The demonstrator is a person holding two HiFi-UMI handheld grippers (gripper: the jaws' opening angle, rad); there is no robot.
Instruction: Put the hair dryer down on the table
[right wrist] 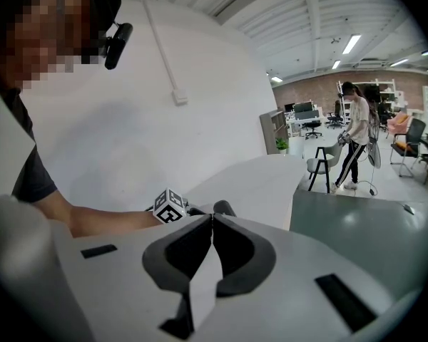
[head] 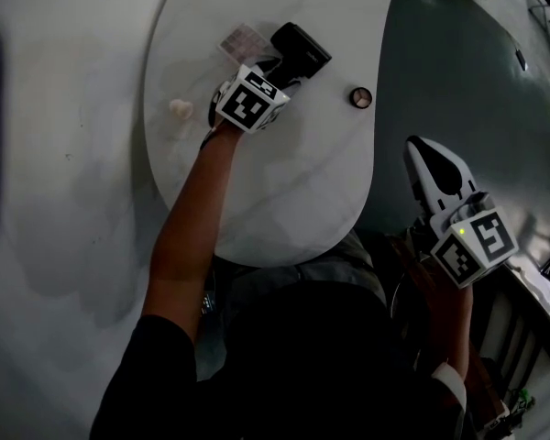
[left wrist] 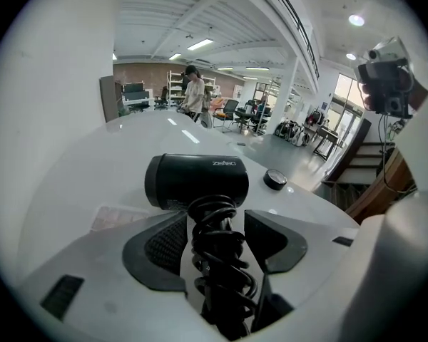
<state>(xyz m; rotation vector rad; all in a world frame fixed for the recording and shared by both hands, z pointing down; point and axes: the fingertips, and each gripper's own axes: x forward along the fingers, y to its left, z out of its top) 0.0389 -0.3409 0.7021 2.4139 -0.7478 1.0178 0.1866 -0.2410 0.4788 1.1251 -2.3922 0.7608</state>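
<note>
The black hair dryer (head: 298,51) lies on the white table (head: 284,191) at its far side. In the left gripper view its barrel (left wrist: 196,180) rests crosswise on the tabletop. Its handle, wound with black cord (left wrist: 217,241), runs back between the jaws. My left gripper (head: 277,70) (left wrist: 217,223) straddles that handle with its jaws spread wide; a thin white gap shows beside each pad. My right gripper (head: 422,147) (right wrist: 212,219) hangs off the table's right edge over the dark floor. It is shut with nothing in it.
A small round dark disc (head: 361,97) (left wrist: 275,179) sits on the table right of the dryer. A patterned flat packet (head: 243,39) lies just left of it, and a small pale lump (head: 180,109) further left. A person (right wrist: 357,134) stands far off among chairs.
</note>
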